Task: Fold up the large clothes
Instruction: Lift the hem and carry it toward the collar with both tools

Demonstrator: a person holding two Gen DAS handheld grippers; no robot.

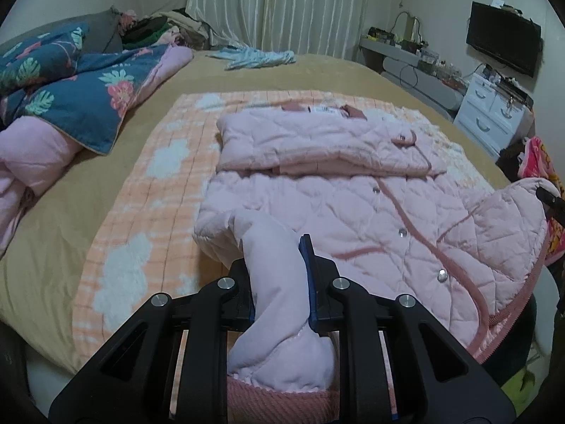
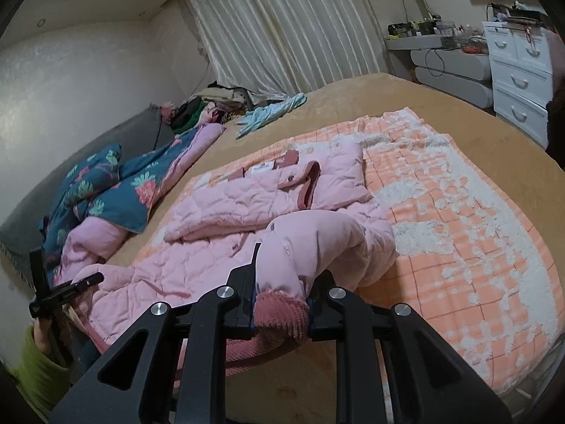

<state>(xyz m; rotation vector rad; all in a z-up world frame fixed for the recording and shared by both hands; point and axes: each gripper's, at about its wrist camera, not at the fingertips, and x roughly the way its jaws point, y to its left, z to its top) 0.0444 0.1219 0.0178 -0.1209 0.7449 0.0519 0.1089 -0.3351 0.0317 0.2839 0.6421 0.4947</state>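
A pink quilted jacket (image 1: 353, 190) lies front up on an orange and white checked blanket (image 1: 152, 190) on the bed, with one sleeve folded across its chest. My left gripper (image 1: 279, 282) is shut on the jacket's bottom left hem corner and lifts it off the blanket. My right gripper (image 2: 282, 293) is shut on the jacket's bottom right hem corner (image 2: 282, 314), with the ribbed pink trim between the jaws. The jacket (image 2: 229, 208) sags between both grippers. The left gripper (image 2: 67, 291) shows at the left edge of the right wrist view.
A blue floral quilt with pink lining (image 1: 70, 88) is bunched at the bed's left. A light blue garment (image 1: 257, 58) lies at the far edge near the curtains. White drawers (image 1: 494, 113) and a cluttered shelf (image 1: 416, 56) stand to the right.
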